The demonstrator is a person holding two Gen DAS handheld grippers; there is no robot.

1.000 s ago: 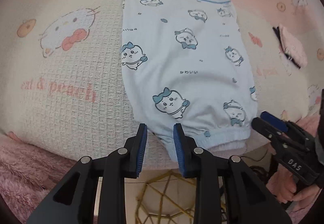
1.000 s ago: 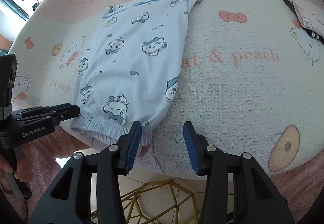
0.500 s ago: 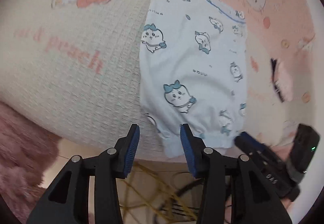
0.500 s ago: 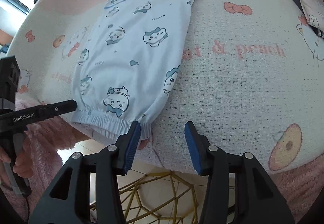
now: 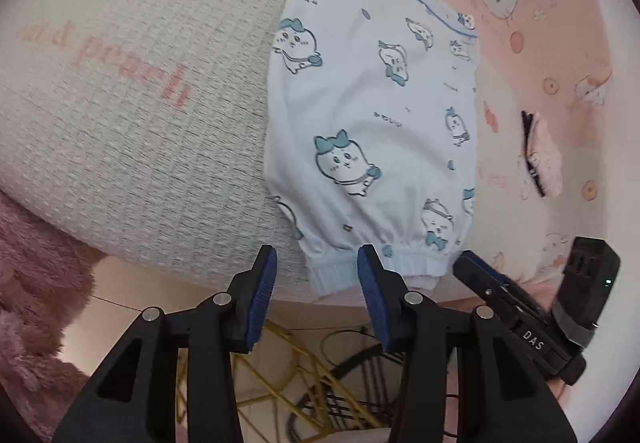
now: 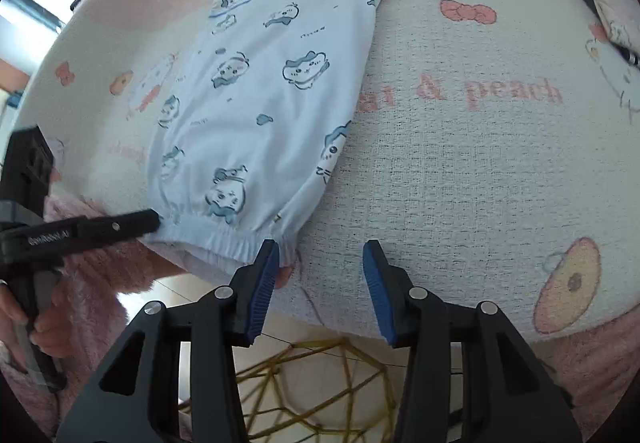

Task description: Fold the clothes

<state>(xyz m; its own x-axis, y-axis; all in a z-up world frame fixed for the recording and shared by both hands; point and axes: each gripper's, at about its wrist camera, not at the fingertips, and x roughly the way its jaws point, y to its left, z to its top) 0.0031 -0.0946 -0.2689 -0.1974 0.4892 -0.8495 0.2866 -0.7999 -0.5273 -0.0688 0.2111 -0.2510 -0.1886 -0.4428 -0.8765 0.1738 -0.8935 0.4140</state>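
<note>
Light-blue pants (image 5: 372, 115) w/ cartoon print lie flat on the pink-and-cream blanket (image 5: 140, 131), already doubled lengthwise so one leg sits on the other; waistband w/ blue stripe at the far end, elastic cuff (image 5: 376, 267) at the near end, hanging a little over the blanket's near edge. That lay fits either a half-folded garment awaiting the cross fold or one just laid out this way; can't tell which. Left gripper (image 5: 316, 291) sits at the cuff's left corner, fingers wide apart, nothing held; the cuff's corner lies in the gap, right pad abt touching the ribbing. Right gripper (image 6: 320, 283) is at the cuff's other corner, also wide open & empty, its left pad against the gathered elastic, the rest of the gap over bare blanket. Fabric looks thin, soft, v. light knit: will drape & sag, layers may slide apart, so pinch both layers together. Best hold prob. the cuff, since the elastic is thicker & gives the pads bite. Beyond the waistband there's open blanket; left of the pants wide clear room; right of the pants a small pink-and-black item (image 5: 540, 159) lies well apart. Near the cuff the blanket drops off to floor & a yellow wire frame (image 6: 320, 383) below.
</note>
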